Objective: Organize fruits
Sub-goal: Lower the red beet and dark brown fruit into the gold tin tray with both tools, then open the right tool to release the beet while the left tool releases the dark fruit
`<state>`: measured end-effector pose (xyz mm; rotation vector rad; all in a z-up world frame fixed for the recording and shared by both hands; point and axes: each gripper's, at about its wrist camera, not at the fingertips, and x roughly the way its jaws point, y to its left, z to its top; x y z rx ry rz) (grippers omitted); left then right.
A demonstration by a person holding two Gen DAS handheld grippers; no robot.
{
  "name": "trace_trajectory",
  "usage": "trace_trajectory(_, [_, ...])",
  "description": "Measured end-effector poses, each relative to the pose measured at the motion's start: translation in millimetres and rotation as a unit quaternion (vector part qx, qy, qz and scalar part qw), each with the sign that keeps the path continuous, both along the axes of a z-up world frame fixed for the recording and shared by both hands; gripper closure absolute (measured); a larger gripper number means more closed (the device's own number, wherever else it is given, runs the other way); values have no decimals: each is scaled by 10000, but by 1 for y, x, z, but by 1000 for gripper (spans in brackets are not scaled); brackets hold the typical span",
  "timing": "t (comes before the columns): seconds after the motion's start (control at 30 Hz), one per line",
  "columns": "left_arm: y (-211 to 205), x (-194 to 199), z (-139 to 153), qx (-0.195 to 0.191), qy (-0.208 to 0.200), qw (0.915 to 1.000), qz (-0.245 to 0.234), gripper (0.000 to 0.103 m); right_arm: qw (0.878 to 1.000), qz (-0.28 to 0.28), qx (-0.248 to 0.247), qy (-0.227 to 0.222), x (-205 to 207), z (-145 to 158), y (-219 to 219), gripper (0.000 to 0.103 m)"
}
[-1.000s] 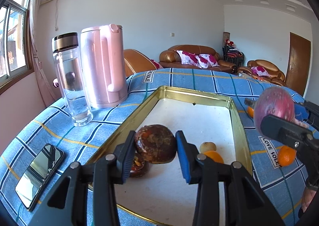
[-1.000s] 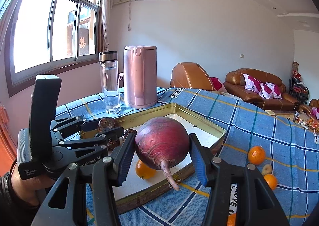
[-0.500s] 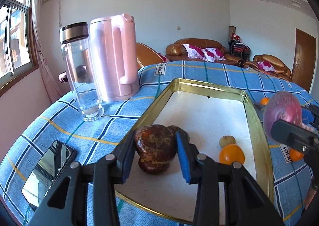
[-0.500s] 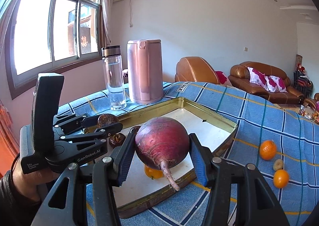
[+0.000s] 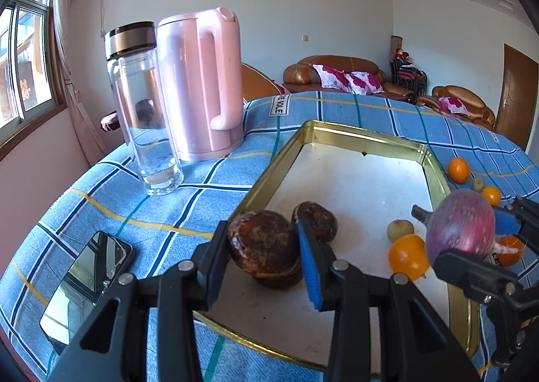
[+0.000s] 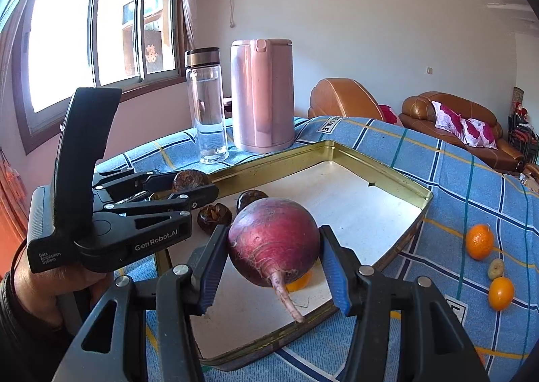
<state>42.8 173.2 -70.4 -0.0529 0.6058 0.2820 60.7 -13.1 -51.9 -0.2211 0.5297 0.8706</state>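
Left wrist view: the left claw (image 5: 266, 247) is clenched on a brown mottled fruit (image 5: 262, 240), held over the near left corner of the gold-rimmed tray (image 5: 269, 173). Two more brown fruits lie inside the tray, one just behind the claw (image 5: 318, 220) and one directly beneath the held fruit (image 5: 279, 279). An orange (image 5: 407, 257) and a small pale fruit (image 5: 400, 230) rest in the tray near its right rim. At the right edge, the right claw (image 5: 471, 237) carries a red-purple root bulb (image 5: 460, 227). Beyond the tray rim, two oranges (image 5: 458, 170) and another small pale fruit remain on the blue checked tabletop (image 5: 188, 193).

Right wrist view: the right claw (image 6: 273, 250) is grasping the root bulb (image 6: 273, 244), taproot pointing toward the camera, above the near edge of the tray (image 6: 397, 183). Two oranges (image 6: 479, 241) and one small pale fruit (image 6: 496, 268) lie on the tabletop, well apart from the tray.

Progress (a judgement): roughly half complete. Several items are in the tray, two are held above it and not yet released, and at least three remain outside.
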Motion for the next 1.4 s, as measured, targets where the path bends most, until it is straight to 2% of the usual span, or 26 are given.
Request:
trace_trajectory(0.2, [6,5,-4,-193,130,9996,-127,62,9999,53,-117,65,0,-7,9,48])
trace_trajectory(0.73, [3,12,-8,-56,347,9992,-205,62,9992,77,-337,225,6,-15,22,48])
trace_trajectory(1.0, [2,11,-8,-40,337,9992,-232,62,9981,189,-594,25,-2,-16,33,48])
trace_trajectory(1.4, [-3,10,-7,61,339,9991,-263,61,9983,178,-548,63,0,-17,32,47])
